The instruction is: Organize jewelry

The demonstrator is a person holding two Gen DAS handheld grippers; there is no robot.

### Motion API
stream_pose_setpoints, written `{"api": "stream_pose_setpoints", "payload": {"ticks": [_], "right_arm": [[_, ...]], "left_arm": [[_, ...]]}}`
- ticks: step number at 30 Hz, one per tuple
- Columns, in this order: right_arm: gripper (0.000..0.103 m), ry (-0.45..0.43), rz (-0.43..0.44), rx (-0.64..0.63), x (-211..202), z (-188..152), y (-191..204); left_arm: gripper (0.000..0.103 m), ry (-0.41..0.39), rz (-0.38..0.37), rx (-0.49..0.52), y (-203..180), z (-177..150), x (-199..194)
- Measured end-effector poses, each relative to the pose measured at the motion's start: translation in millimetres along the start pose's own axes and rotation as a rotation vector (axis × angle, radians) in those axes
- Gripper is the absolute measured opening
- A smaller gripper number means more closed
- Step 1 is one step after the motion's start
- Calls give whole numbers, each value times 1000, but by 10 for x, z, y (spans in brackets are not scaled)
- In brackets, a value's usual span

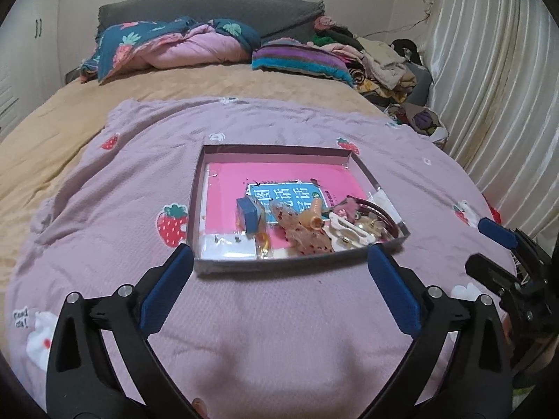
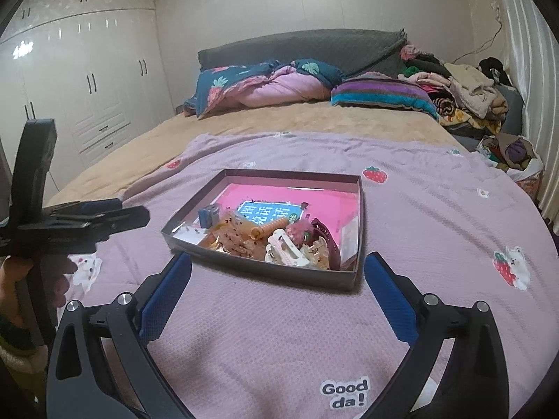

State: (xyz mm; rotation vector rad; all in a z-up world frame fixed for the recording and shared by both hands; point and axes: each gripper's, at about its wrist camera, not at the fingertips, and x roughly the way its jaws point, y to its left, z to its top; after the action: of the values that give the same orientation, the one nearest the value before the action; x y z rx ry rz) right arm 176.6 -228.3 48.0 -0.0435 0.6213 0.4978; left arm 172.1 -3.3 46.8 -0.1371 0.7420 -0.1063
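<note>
Right now both grippers are hanging above the lilac blanket, each looking forward and down at the shallow box lying ahead of them, with nothing between either pair of fingers. All the jewelry is sitting inside that box, heaped toward its near edge: a small blue case, a brown speckled hair clip, a white claw clip and a dark red hairband crowding the near right corner. On the left gripper the jaws are standing wide and empty, its fingertips framing the near wall of the box without touching it. On the right gripper the jaws are likewise spread wide, holding nothing, its tips sitting just short of the box front. Judging from both views, the right hand is lying closer to the clip heap, while the left is facing the blue case more squarely, and the box is running with its long side across both grippers
</note>
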Motion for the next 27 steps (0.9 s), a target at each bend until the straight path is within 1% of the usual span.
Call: {"api": "stream_pose_setpoints", "payload": {"ticks": [8,17,23,27], "right_arm": [[99,-9,-11,3,-127,-89,30],[99,-6,-44,-1,-226,-313,107],[99,-7,-55,0,-252,-536,156],[99,-15,-66,-22,-258,-647,196]], "left_arm": [[93,-5,15,-8,5,-251,-212],[94,-2,53,-23,59,-534,-252],[94,-5,63,-16,67,-720,-250],[94,-4,63,-15,45,-835,-230]]}}
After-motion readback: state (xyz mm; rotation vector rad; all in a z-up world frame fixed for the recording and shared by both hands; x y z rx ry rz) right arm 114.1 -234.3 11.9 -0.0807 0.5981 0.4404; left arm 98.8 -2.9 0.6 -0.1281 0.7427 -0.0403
